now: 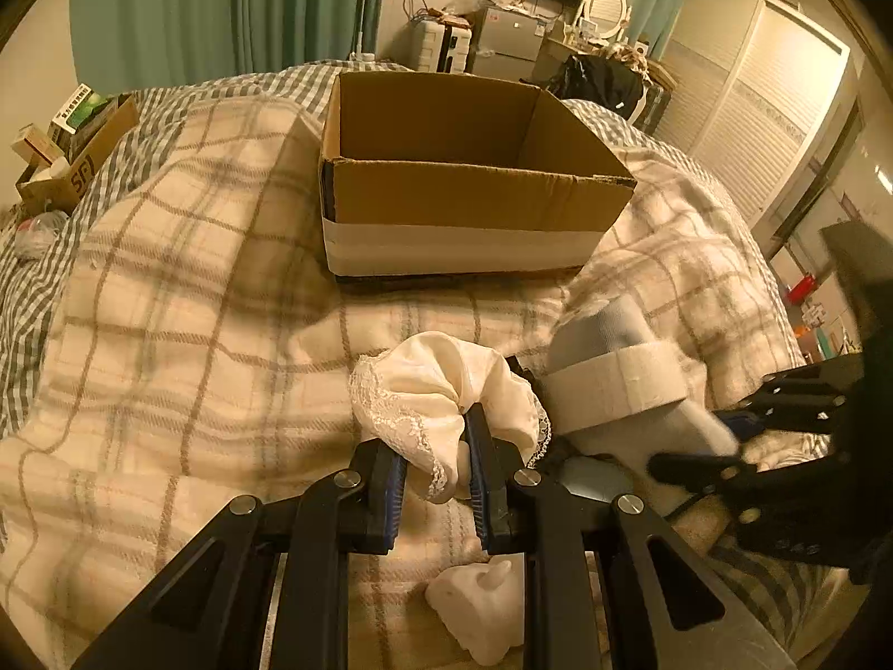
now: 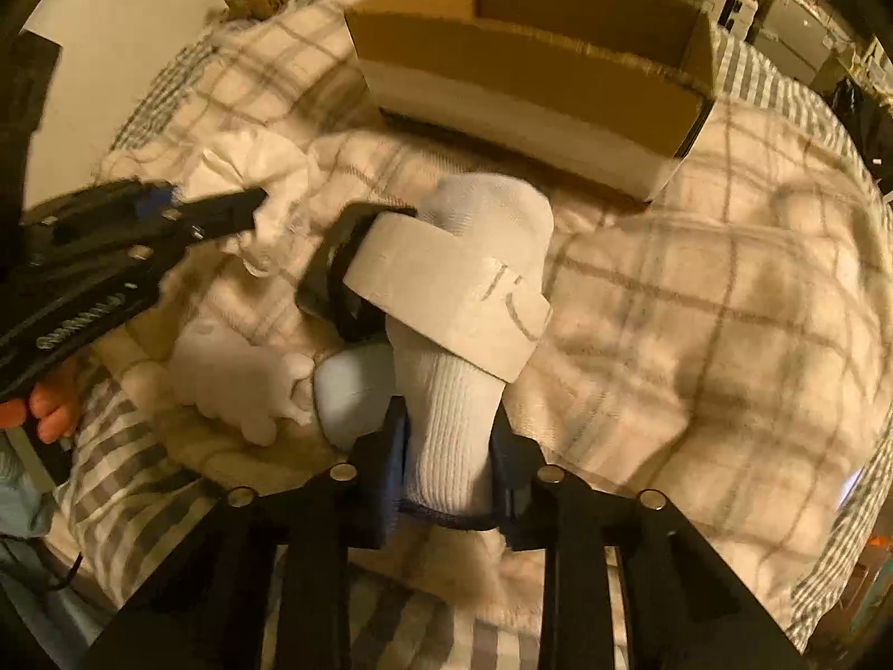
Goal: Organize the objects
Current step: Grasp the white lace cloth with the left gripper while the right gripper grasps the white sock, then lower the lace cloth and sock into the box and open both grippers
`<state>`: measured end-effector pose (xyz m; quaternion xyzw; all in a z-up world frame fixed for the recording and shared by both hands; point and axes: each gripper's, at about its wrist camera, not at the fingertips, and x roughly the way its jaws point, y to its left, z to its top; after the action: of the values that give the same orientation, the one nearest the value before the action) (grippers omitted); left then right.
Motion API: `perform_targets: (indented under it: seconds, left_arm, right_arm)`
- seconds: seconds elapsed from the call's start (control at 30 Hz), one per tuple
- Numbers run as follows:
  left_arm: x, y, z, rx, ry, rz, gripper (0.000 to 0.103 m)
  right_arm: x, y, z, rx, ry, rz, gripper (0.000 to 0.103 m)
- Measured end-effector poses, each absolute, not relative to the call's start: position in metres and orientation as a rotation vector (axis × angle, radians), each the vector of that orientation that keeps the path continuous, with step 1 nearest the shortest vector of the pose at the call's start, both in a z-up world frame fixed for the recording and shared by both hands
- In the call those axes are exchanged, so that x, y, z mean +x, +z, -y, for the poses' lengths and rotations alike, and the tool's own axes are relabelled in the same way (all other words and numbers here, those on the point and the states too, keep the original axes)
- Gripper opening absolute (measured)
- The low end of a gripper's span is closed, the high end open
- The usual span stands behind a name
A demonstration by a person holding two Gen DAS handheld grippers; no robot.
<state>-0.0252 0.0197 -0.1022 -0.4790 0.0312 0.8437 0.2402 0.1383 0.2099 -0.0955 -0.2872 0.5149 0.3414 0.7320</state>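
An open cardboard box (image 1: 463,178) with a white band stands on the plaid blanket ahead; it also shows in the right wrist view (image 2: 536,72). My left gripper (image 1: 435,474) is shut on a cream lace-trimmed garment (image 1: 446,391), held just above the blanket. My right gripper (image 2: 446,469) is shut on a pair of white socks (image 2: 463,391) wrapped in a paper band (image 2: 446,285). The socks also show in the left wrist view (image 1: 614,379), right of the garment. The left gripper appears in the right wrist view (image 2: 223,212) at the left.
A plaid blanket (image 1: 167,307) covers the bed. A small white garment (image 1: 485,614) lies below my left gripper, and another white item (image 2: 234,374) lies left of the socks. A box of goods (image 1: 67,139) sits at the far left. Cabinets and a backpack (image 1: 603,84) stand behind.
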Motion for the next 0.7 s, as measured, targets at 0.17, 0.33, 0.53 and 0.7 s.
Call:
perform_targets:
  seconds: [0.17, 0.33, 0.53, 0.7]
  left_arm:
    - [-0.021, -0.101, -0.015, -1.302, 2.309, -0.077, 0.020]
    - [-0.021, -0.094, -0.012, -1.292, 2.311, -0.059, 0.020]
    - [-0.041, -0.058, -0.009, -1.236, 2.332, -0.004, 0.020]
    - [-0.072, -0.008, -0.017, -1.113, 2.397, -0.048, 0.020]
  right_arm:
    - [0.126, -0.060, -0.209, -0.636, 0.756, -0.998, 0.022]
    - [0.116, -0.024, -0.204, -0.622, 0.751, -0.870, 0.022]
    - [0.129, 0.015, -0.216, -0.575, 0.731, -0.760, 0.022]
    - [0.142, 0.049, -0.226, -0.570, 0.719, -0.671, 0.022]
